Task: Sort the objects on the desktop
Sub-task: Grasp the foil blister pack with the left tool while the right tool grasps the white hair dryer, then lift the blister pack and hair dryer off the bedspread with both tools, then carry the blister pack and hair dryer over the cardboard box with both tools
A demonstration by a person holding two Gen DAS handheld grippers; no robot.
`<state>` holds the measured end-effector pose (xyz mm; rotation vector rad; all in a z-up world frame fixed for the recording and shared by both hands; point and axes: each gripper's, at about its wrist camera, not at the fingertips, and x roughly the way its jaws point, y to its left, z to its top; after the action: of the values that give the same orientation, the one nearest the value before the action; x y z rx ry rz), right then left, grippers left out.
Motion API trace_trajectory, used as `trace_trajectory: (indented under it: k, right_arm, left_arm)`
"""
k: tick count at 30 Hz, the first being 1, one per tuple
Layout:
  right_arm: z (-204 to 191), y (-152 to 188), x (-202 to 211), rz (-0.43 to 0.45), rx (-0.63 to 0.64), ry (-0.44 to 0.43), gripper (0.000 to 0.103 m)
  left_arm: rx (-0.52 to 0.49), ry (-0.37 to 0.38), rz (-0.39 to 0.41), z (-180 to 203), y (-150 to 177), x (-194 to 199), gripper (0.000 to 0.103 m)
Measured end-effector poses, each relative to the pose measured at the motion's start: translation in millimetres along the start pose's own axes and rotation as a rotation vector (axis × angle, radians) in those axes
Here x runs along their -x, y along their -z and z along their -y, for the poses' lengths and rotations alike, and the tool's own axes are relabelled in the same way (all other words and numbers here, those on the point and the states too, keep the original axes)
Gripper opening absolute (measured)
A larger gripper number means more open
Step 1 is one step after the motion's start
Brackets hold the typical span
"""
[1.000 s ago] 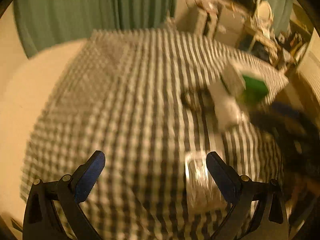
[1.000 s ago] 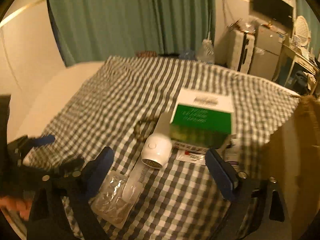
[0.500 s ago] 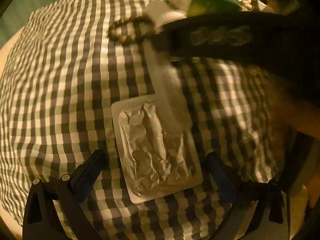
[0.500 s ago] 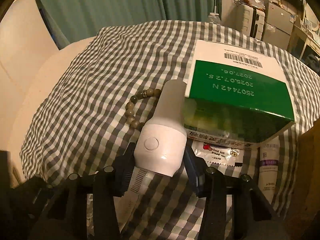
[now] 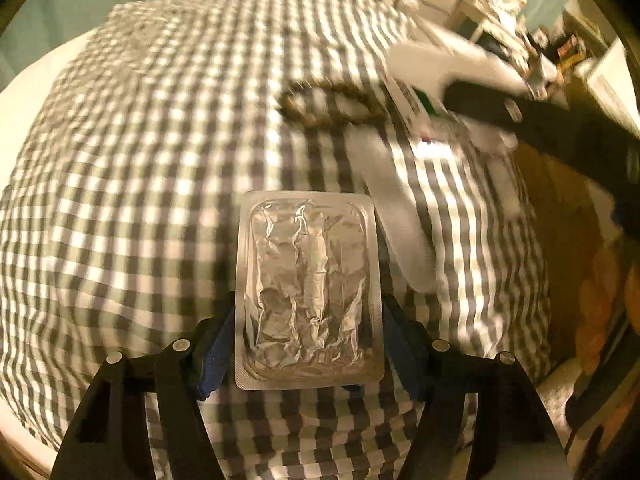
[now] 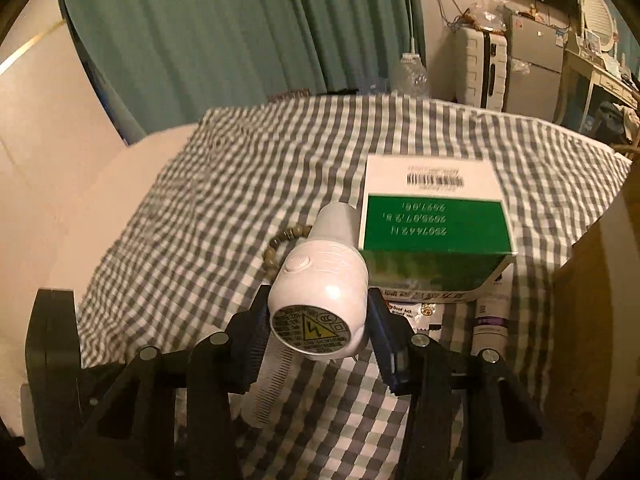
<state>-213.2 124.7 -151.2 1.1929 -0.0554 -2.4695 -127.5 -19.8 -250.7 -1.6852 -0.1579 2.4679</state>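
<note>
While the crinkled foil blister pack is being pinched flat by the just-narrowed left gripper, the smooth white rounded shaver is being clamped by the right gripper.

Bead bracelet lies left of the box — a tube, seemingly, before it.

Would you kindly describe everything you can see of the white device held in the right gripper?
The white device is a smooth, glossy plastic body, rounded and tapering to a narrower neck that points away toward the green box. A round button sits on its upper side, and its flat near end carries a circular label with a yellow warning triangle. The right gripper is shut on it, a pad pressing each side, its base raised toward the camera. What it is used for cannot be told.
</note>
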Motion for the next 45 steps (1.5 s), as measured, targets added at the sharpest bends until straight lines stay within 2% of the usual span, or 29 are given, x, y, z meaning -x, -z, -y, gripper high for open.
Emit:
trace_trajectory:
  k: [4,9,11,14,19,23,26,35,38,45]
  right_arm:
    - [-8,-3,14,0.056,0.018,-0.009,0.045]
    - [-18,-6,32,0.113,0.049,-0.010,0.045]
    - [-20,-6,40,0.134,0.051,-0.011,0.045]
    - [-23,-8,59,0.178,0.052,-0.007,0.045]
    - [-35,-9,90,0.286,0.080,-0.001,0.045]
    - [-50,-7,105,0.344,0.128,0.023,0.045]
    - [-58,-6,118,0.367,0.148,0.027,0.045]
    - [-70,-3,177,0.458,0.161,0.047,0.045]
    - [-73,3,197,0.485,0.174,0.070,0.045]
    - [-65,16,242,0.527,0.164,0.104,0.045]
  left_arm:
    - [0.005,-0.032,0.076,-4,-5,12,0.069]
    - [-0.008,-0.082,0.166,-7,-34,41,0.069]
    - [0.004,-0.076,0.188,-17,-47,58,0.069]
    - [0.027,-0.063,0.222,-18,-48,78,0.069]
    - [0.044,-0.096,0.315,-21,-55,111,0.069]
    - [0.043,-0.136,0.407,-22,-58,142,0.069]
    - [0.029,-0.096,0.458,-23,-59,161,0.069]
    - [0.022,-0.130,0.619,-16,-53,223,0.069]
    - [0.015,-0.156,0.663,-8,-46,238,0.069]
    - [-0.037,-0.148,0.747,21,-37,273,0.069]
